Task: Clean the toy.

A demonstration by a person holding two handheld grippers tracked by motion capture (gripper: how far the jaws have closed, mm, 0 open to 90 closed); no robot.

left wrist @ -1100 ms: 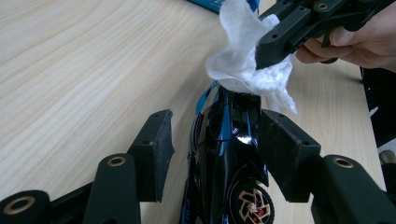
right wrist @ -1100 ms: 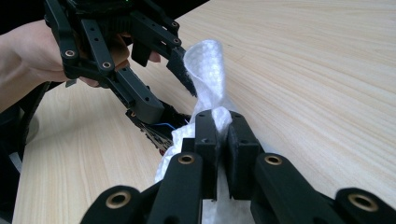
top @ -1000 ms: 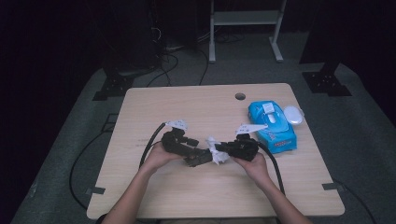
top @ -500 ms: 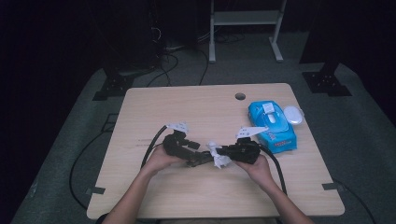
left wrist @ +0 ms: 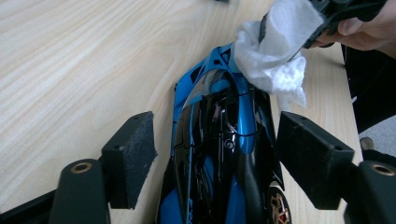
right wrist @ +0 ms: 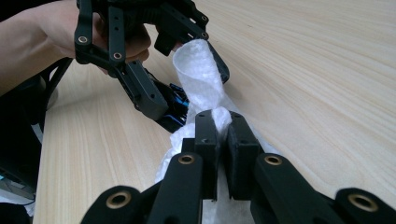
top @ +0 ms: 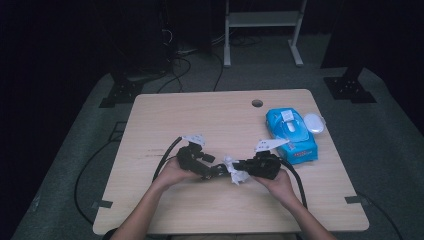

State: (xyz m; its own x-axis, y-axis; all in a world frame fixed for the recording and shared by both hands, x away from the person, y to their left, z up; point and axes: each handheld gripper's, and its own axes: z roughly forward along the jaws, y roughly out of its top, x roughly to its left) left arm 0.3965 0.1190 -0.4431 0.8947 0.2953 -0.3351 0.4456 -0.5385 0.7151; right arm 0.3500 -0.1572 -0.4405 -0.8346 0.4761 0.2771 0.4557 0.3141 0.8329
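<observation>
A blue and black toy car (left wrist: pixel 219 140) lies on the table between the jaws of my left gripper (left wrist: pixel 215 135). Those jaws have just been opening, and the left pad (left wrist: pixel 133 154) stands clear of the car's side. My right gripper (right wrist: pixel 223 126) is shut on a crumpled white wipe (right wrist: pixel 201 79), which rests against the car's nose (left wrist: pixel 219 58). In the high view the left gripper (top: pixel 216 171) and the right gripper (top: pixel 240 167) meet tip to tip near the table's front, with the wipe (top: pixel 235 174) between them.
A blue pack of wipes (top: pixel 290 131) with a white lid lies at the right of the wooden table (top: pixel 200 115), with a small white oval thing (top: pixel 314 122) beside it. A cable hole (top: pixel 257 103) sits near the far edge. Black cables trail from both grippers.
</observation>
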